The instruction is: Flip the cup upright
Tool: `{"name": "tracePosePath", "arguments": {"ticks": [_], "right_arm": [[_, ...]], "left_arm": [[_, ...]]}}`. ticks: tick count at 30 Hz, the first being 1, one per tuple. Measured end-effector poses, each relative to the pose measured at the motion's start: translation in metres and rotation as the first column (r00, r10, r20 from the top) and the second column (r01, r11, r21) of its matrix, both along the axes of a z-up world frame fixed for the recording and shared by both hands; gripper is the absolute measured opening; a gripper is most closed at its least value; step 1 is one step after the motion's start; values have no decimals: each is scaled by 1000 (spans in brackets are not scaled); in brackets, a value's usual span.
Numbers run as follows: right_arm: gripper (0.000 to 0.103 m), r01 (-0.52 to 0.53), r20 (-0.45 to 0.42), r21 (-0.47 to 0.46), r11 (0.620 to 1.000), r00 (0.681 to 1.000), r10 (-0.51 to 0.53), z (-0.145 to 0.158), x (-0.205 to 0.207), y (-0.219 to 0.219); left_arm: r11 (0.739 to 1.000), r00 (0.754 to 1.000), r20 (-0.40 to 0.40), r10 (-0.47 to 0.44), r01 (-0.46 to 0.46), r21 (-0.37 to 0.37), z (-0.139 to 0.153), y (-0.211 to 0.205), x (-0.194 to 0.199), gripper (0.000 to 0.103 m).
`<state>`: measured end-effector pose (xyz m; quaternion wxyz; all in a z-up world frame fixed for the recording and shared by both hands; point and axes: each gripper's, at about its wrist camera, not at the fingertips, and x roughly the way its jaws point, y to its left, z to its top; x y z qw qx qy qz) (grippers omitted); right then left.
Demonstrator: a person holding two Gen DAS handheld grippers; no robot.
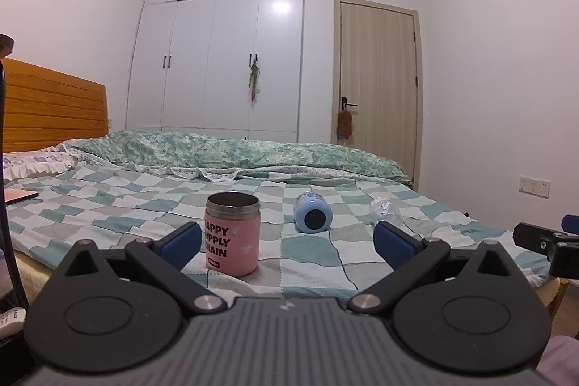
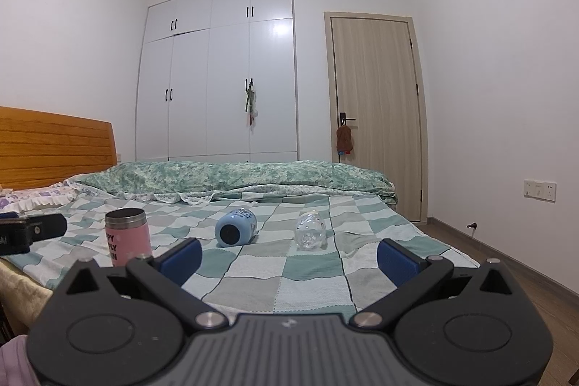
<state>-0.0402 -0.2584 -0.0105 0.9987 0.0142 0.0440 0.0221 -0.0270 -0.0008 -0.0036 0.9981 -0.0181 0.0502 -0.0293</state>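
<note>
A pink cup (image 1: 232, 234) with a steel rim stands upright on the checked bedspread (image 1: 307, 259); it also shows in the right wrist view (image 2: 127, 236). A light blue cup (image 1: 312, 212) lies on its side, its dark base toward me; it also shows in the right wrist view (image 2: 236, 227). A clear plastic bottle (image 1: 384, 207) lies on its side further right, also in the right wrist view (image 2: 310, 229). My left gripper (image 1: 287, 245) is open and empty, just short of the pink cup. My right gripper (image 2: 289, 257) is open and empty, short of the blue cup and bottle.
A rolled green quilt (image 1: 235, 151) lies across the far side of the bed. A wooden headboard (image 1: 50, 104) stands at the left, a white wardrobe (image 1: 224, 49) and a door (image 1: 376, 78) behind. The bed's right edge drops to a wood floor (image 2: 506, 263).
</note>
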Motion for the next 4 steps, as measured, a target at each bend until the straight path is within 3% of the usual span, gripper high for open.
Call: {"name": "tracePosePath", "arguments": {"ticks": [4], "right_arm": [[103,0,0,-1,1000,1000,0,0,0,0]], "left_arm": [[1000,1000,-5,-6,6,10,-1,-3,0,103]]}}
